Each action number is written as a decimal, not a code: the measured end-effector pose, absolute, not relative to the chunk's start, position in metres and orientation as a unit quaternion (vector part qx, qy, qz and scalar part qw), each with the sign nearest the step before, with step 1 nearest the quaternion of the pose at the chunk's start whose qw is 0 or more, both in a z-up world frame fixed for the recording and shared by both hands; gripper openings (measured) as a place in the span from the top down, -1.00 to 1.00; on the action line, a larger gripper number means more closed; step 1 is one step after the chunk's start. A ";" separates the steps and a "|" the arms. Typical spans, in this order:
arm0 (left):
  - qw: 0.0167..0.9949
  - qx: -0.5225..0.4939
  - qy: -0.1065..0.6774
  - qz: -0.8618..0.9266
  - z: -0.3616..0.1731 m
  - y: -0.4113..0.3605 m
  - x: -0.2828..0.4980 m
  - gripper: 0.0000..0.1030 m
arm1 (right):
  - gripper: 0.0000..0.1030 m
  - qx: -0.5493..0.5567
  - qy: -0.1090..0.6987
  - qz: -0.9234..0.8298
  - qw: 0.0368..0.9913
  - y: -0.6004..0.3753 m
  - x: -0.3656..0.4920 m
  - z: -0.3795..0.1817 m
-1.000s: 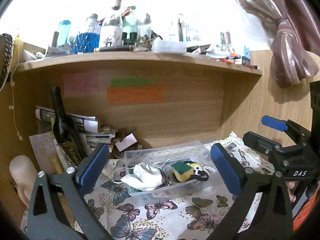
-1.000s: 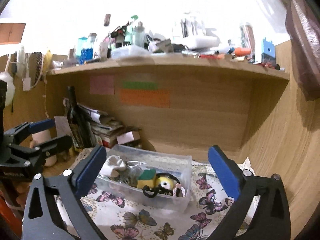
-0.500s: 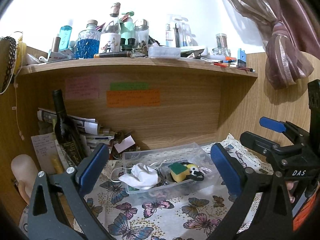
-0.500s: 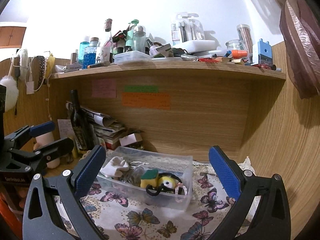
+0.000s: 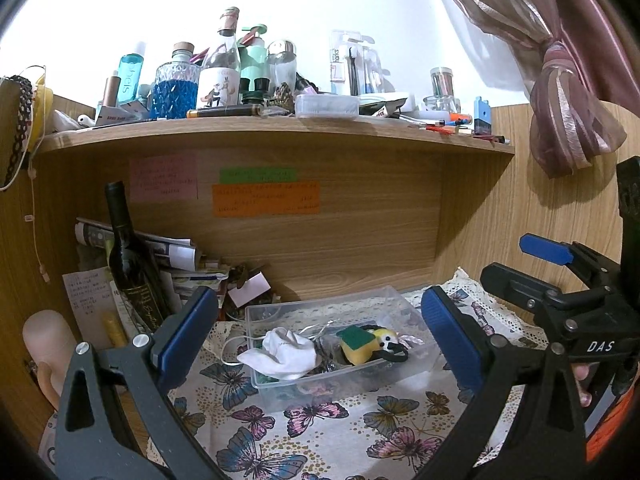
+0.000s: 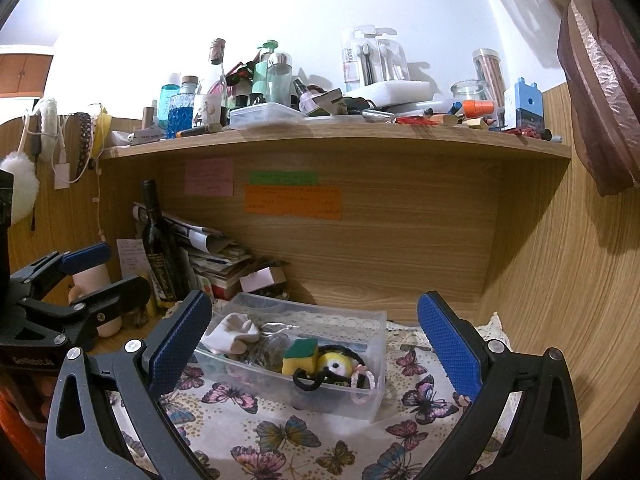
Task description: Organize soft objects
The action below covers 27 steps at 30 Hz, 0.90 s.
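A clear plastic box stands on the butterfly cloth. In it lie a white sock, a yellow-green sponge, a yellow minion plush and a pink hair tie. My left gripper is open and empty, held back from the box. My right gripper is open and empty too, also short of the box. Each gripper shows in the other's view, the right one and the left one.
A dark wine bottle leans on a paper stack at back left. A cluttered shelf overhangs the desk. Wood panels close the back and right. A curtain hangs at upper right.
Both grippers have drawn back and up a little from the box; it looks smaller and lower in both views. Both stay open and empty.
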<state>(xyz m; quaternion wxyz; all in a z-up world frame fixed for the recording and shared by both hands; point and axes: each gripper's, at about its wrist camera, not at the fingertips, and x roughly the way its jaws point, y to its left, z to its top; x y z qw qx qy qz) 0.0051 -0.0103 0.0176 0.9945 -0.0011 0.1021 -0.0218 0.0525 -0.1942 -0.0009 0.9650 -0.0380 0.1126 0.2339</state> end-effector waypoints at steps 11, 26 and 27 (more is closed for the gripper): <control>0.995 -0.001 0.102 -0.022 0.018 -0.010 0.005 -1.00 | -1.00 -0.037 0.113 0.235 0.965 -0.194 0.051 -0.001; 0.994 -0.002 0.103 -0.025 0.018 -0.012 0.007 -1.00 | -1.00 -0.038 0.113 0.235 0.965 -0.194 0.051 -0.001; 0.994 -0.003 0.102 -0.024 0.018 -0.012 0.007 -1.00 | -1.00 -0.038 0.113 0.235 0.965 -0.194 0.051 -0.001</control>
